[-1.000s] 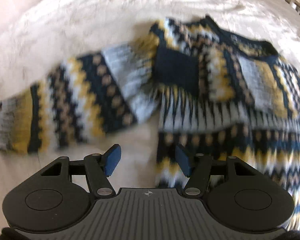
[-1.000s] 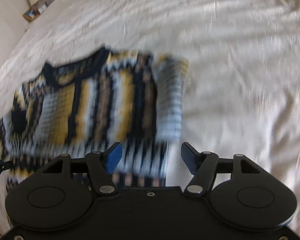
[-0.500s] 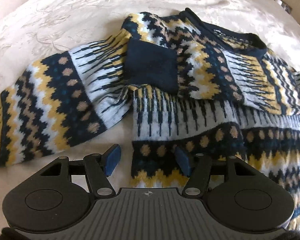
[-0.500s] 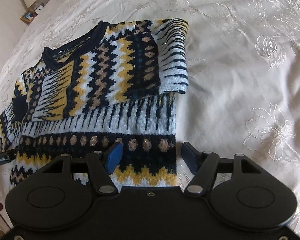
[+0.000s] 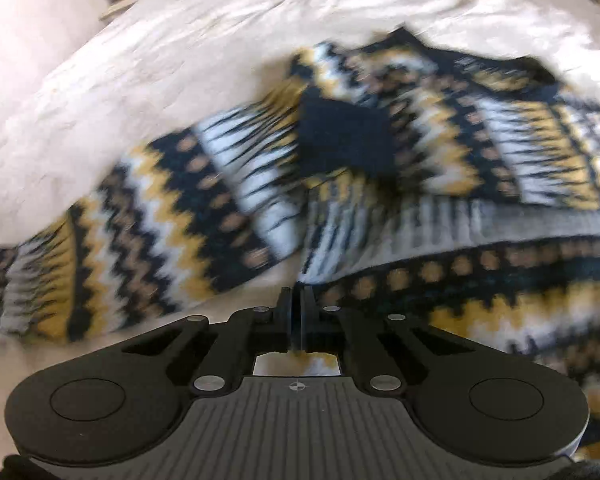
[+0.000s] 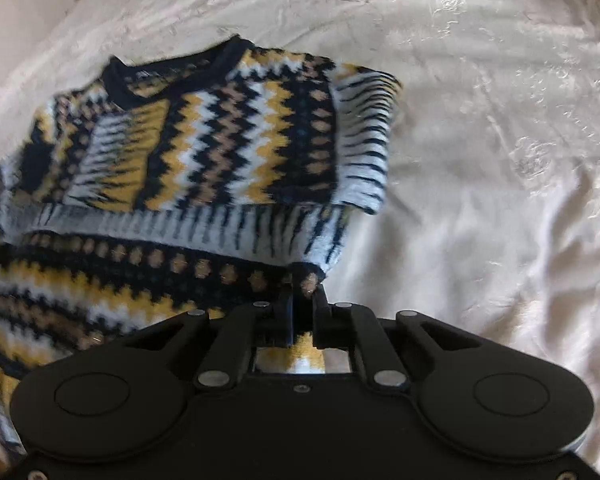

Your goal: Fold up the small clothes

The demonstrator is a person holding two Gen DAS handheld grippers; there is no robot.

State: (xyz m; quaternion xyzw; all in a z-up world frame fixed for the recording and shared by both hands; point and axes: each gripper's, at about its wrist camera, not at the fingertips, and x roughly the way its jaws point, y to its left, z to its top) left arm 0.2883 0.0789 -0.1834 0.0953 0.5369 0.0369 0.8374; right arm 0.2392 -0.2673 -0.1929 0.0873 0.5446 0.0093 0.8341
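Hem grip, both corners of patterned knit sweater [image 5: 380, 152] on white bedspread [image 5: 140, 60].
Left gripper [image 5: 298, 312] pinched on left hem corner; right gripper [image 6: 302, 312] pinched on right corner. Raise both evenly, hem taut, carry toward neckline [image 6: 172, 68]; left sleeve [image 5: 140, 220] lies unfolded.

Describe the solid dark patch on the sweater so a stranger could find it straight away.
On the cream embroidered bedspread lies a navy, yellow and white zigzag-knit sweater. Where its outstretched sleeve meets the body sits a plain navy square patch. It is the only area without any pattern; everything around it is zigzags, dots or stripes.
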